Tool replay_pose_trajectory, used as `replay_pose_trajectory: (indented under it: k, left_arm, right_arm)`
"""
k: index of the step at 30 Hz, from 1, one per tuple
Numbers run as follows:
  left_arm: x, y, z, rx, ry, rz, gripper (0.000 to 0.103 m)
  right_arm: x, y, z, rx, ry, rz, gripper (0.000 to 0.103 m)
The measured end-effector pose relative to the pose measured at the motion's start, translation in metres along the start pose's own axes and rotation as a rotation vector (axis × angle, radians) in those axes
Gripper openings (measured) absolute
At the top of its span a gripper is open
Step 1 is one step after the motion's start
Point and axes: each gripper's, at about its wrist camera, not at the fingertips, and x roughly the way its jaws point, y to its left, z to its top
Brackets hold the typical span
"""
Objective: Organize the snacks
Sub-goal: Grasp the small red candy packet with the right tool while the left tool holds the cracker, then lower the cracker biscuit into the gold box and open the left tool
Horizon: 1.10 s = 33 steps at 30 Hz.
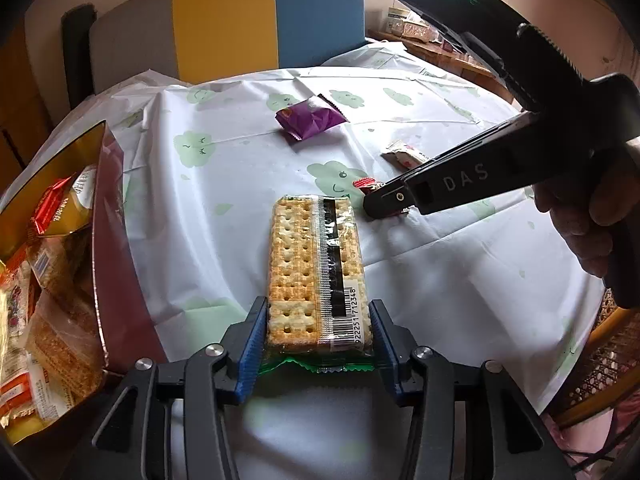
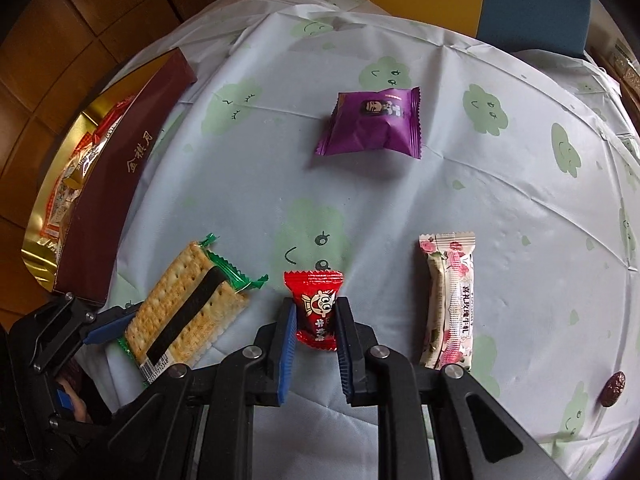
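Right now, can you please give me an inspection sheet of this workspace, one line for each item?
Surface: tablecloth with green clouds.
Job's things: cracker pack, red candy, purple packet, rose-print bar; maroon box holds snacks.
Clutter: small brown item near the edge.
Grippers: left claw shut on the cracker pack; right claw shut on the red candy.
Cables: nothing seen.
Surroundings: yellow-and-blue chair, wicker chair.

Clothed table, snack packets, maybe date

The snack box runs off the left edge, and the right gripper hides most of the red candy.
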Motion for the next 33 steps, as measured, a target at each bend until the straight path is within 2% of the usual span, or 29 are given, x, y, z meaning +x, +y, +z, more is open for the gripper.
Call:
replay_pose_trajectory:
  k: [4, 14, 17, 22, 26, 33]
  left_arm:
    - [-0.006, 0.003, 0.002, -0.033, 0.004, -0.015, 0.048]
    - [-0.051, 0.004, 0.005, -0.038, -0.089, -0.036, 0.048]
    - [-0.065, 0.011, 0.008, -0.065, -0.119, -0.039, 0.048]
    - [-0.095, 0.047, 0.016, -0.183, -0.171, -0.034, 0.049]
    - [-0.109, 0.090, 0.017, -0.308, -0.189, 0.016, 0.049]
    - [-0.102, 0.178, 0.008, -0.547, -0.100, 0.199, 0.049]
  right_arm:
    - [0.000, -0.003, -0.005, -0.025, -0.003, -0.011, 0.019]
    - [0.007, 0.013, -0.002, -0.036, -0.004, -0.019, 0.019]
    - [0.006, 0.017, -0.004, -0.048, -0.009, -0.030, 0.019]
    - [0.008, 0.023, -0.006, -0.062, -0.011, -0.041, 0.019]
    - [0.009, 0.028, -0.008, -0.074, -0.014, -0.050, 0.019]
    - [0.009, 0.028, -0.008, -0.077, -0.015, -0.050, 0.019]
